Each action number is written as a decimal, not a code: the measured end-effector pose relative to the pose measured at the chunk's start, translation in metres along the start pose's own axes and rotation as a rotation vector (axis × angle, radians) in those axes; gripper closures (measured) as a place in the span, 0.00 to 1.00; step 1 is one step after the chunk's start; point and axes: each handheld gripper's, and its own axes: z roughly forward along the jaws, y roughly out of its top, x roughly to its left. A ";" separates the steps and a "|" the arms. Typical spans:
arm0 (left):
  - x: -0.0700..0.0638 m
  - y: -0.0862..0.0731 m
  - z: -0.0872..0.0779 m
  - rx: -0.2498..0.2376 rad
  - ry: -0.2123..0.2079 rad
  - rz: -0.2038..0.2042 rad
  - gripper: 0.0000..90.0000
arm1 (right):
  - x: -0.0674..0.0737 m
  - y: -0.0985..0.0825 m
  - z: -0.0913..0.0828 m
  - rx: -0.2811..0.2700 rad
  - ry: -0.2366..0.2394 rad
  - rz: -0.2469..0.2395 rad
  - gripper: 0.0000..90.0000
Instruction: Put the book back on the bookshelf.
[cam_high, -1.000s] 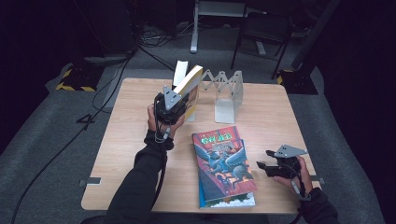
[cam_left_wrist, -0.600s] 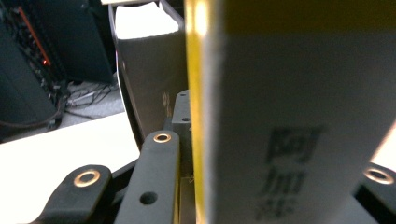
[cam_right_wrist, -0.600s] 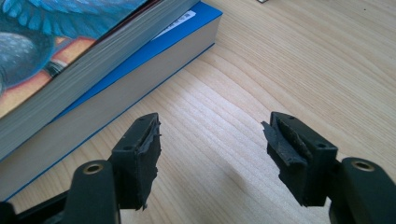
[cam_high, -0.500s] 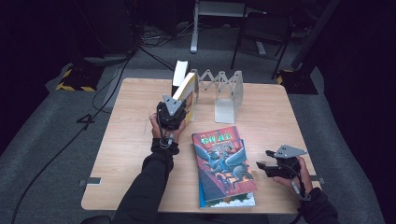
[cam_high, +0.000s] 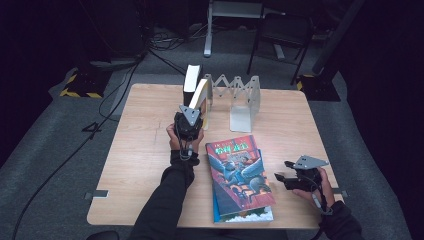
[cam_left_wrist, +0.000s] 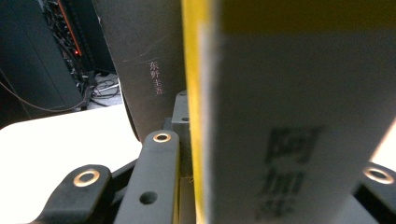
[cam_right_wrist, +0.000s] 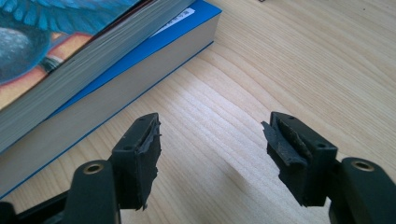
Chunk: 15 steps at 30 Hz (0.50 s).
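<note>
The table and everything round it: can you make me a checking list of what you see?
Surface: wooden table, bare at the left.
Job's things: two stacked books, a blue one underneath; grey folding rack with a dark book standing at its left end; yellow-edged book tilted beside it.
Clutter: nothing seen.
Grippers: left tongs shut on the yellow-edged book; right tongs open above bare wood, beside the stack.
Cables: black leads on the floor.
Surroundings: grey carpet, chair, dark room.
</note>
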 end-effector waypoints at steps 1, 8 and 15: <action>-0.001 -0.002 0.002 -0.012 0.010 -0.020 0.83 | 0.001 0.000 0.000 -0.001 0.002 -0.003 0.39; -0.004 -0.005 0.010 -0.028 0.028 -0.047 0.83 | 0.000 0.000 0.002 0.004 0.010 -0.006 0.39; -0.001 -0.005 0.014 -0.031 0.019 0.004 0.82 | 0.000 0.000 0.000 -0.010 -0.001 -0.006 0.40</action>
